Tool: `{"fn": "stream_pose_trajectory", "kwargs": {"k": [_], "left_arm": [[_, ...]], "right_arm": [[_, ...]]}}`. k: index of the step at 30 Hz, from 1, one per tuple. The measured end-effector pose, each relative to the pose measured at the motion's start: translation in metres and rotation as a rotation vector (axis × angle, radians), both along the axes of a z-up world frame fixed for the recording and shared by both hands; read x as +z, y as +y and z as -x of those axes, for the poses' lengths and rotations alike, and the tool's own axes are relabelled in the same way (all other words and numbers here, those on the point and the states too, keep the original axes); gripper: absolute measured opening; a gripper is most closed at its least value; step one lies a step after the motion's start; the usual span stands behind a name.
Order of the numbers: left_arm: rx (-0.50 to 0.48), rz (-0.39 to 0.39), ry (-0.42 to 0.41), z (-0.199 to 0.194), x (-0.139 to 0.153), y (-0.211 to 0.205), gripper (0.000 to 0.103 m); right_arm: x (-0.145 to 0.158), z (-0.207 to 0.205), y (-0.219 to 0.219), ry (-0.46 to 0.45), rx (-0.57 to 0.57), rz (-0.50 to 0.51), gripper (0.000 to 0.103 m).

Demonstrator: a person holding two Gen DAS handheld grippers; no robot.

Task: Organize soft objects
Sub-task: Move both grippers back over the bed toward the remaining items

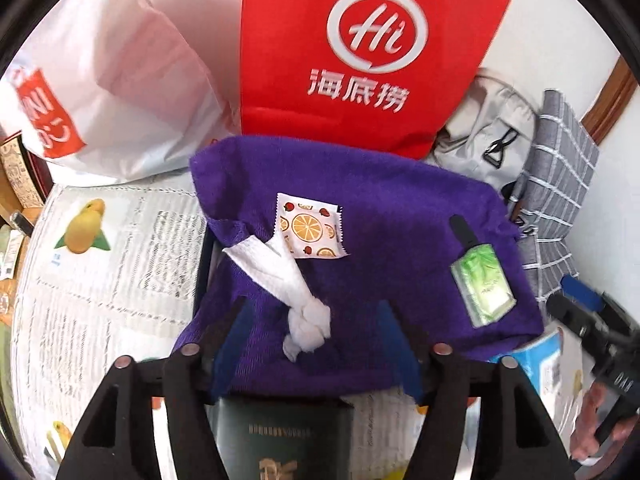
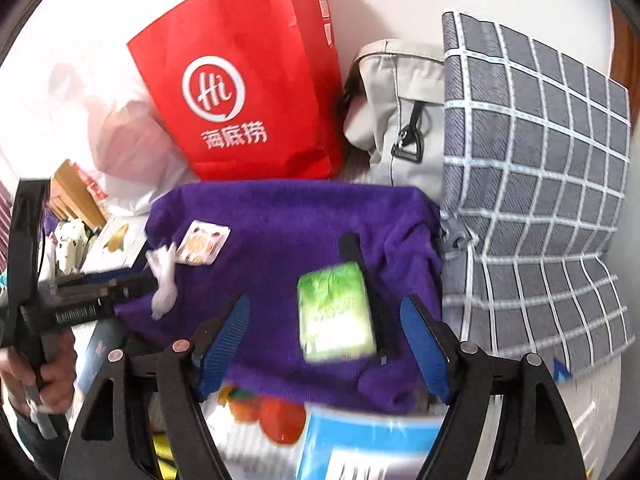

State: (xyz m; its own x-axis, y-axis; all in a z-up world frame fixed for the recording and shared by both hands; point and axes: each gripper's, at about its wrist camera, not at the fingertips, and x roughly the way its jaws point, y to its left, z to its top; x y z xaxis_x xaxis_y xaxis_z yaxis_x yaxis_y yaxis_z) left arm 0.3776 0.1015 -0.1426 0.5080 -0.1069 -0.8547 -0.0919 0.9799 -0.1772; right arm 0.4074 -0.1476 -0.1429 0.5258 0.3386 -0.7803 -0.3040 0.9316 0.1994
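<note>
Both grippers stood open and empty: the left gripper [image 1: 316,344] over the knotted white tissue [image 1: 306,330], the right gripper [image 2: 326,344] around a blurred green packet [image 2: 334,314], probably tissues. Tugging the purple towel [image 1: 400,216] beneath could spill them and the farther orange-print sachet [image 1: 308,230].

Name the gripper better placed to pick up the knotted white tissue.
Left gripper: the knotted white tissue lies right between its open fingers. The right gripper frames the green packet instead.

Plain white wall [image 1: 552,20] at the back, pretty brightly lit. There's a strip of brown wood trim [image 1: 616,100] running along the right side, and printed newspaper [image 1: 104,292] covers the surface underneath.
</note>
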Motion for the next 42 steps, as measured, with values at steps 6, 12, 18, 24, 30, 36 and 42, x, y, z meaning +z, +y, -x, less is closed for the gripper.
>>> {"fn": "stream_pose_trajectory", "kwargs": {"k": [6, 12, 18, 24, 30, 36, 42], "left_arm": [[0.011, 0.018, -0.010, 0.036, 0.015, 0.001, 0.066], [0.023, 0.042, -0.018, 0.077, 0.024, 0.003, 0.066], [0.031, 0.061, -0.030, 0.115, 0.026, 0.004, 0.066], [0.031, 0.079, -0.022, 0.140, 0.023, 0.002, 0.066], [0.031, 0.071, -0.012, 0.160, 0.018, 0.006, 0.066], [0.055, 0.084, -0.009, 0.175, 0.019, 0.010, 0.066], [0.054, 0.075, -0.009, 0.192, 0.023, 0.002, 0.066]], "right_arm": [[0.002, 0.049, -0.008, 0.027, 0.028, -0.023, 0.076], [0.000, 0.113, 0.000, 0.029, 0.103, 0.011, 0.056], [-0.006, 0.177, 0.003, 0.018, 0.182, 0.022, 0.057], [-0.024, 0.207, 0.017, 0.038, 0.217, 0.084, 0.057], [-0.048, 0.209, 0.028, 0.058, 0.224, 0.192, 0.008], [-0.022, 0.231, 0.013, -0.009, 0.204, 0.115, 0.008], [0.004, 0.256, -0.021, -0.004, 0.181, -0.085, 0.008]]}}
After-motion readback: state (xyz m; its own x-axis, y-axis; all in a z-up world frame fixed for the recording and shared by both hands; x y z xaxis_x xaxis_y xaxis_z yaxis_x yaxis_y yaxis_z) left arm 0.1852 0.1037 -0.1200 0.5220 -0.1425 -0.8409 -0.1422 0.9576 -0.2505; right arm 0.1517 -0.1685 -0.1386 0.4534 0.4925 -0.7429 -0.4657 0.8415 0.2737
